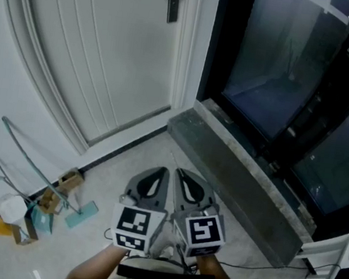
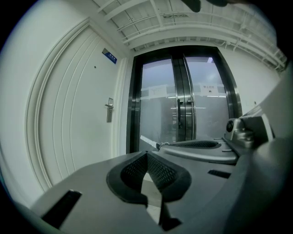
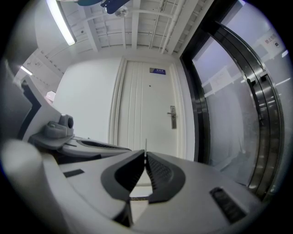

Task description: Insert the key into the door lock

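The white door carries a dark handle-and-lock plate (image 1: 172, 0), which shows further off in the left gripper view (image 2: 109, 109) and the right gripper view (image 3: 172, 117). My two grippers are held side by side, low and well short of the door. My right gripper (image 1: 189, 185) (image 3: 145, 156) is shut on a thin metal key (image 3: 145, 145). Its blade sticks out past the pads toward the door and also shows in the left gripper view (image 2: 149, 141). My left gripper (image 1: 155, 181) (image 2: 146, 156) is shut with nothing between its pads.
Tall dark glass doors (image 1: 283, 73) stand to the right behind a raised grey stone threshold (image 1: 239, 175). A wire rack (image 1: 29, 162) and small boxes and scraps (image 1: 46, 205) lie on the floor at the left. A thin cable (image 1: 254, 265) runs along the floor at the right.
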Demonstrator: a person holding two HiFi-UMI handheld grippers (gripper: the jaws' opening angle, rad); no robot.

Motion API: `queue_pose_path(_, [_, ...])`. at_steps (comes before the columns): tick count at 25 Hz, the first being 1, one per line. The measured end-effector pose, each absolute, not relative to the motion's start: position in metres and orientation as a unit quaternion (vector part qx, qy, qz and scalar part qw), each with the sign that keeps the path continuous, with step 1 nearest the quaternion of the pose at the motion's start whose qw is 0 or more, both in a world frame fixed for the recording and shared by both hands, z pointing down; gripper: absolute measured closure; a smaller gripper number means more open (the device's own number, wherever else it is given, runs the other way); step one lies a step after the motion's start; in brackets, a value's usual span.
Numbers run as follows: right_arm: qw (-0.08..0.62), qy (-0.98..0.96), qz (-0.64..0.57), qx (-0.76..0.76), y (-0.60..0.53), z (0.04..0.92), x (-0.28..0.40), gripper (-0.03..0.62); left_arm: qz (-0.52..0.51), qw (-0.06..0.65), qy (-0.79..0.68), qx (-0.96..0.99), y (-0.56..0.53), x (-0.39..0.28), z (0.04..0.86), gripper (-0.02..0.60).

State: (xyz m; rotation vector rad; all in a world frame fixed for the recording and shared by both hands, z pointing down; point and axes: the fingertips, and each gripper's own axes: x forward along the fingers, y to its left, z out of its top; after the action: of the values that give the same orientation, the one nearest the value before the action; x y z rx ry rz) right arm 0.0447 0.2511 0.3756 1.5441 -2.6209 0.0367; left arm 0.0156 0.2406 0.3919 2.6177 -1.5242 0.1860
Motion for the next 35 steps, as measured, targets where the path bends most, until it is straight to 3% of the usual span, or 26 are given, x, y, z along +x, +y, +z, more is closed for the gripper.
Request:
queue_pose_path(20, [0.034, -0.864, 0.005, 0.502, 0.228, 0.37, 0.105, 0.576, 0.08, 0.045, -0.513, 0.854, 0.22, 0.073, 0.397, 0.578])
queue_pose_path(35, [0.05, -0.862, 0.007, 0.504, 0.191, 0.383, 0.105, 0.576, 0.079, 0.049, -0.501, 0.861, 0.182, 0.078, 0.405, 0.578])
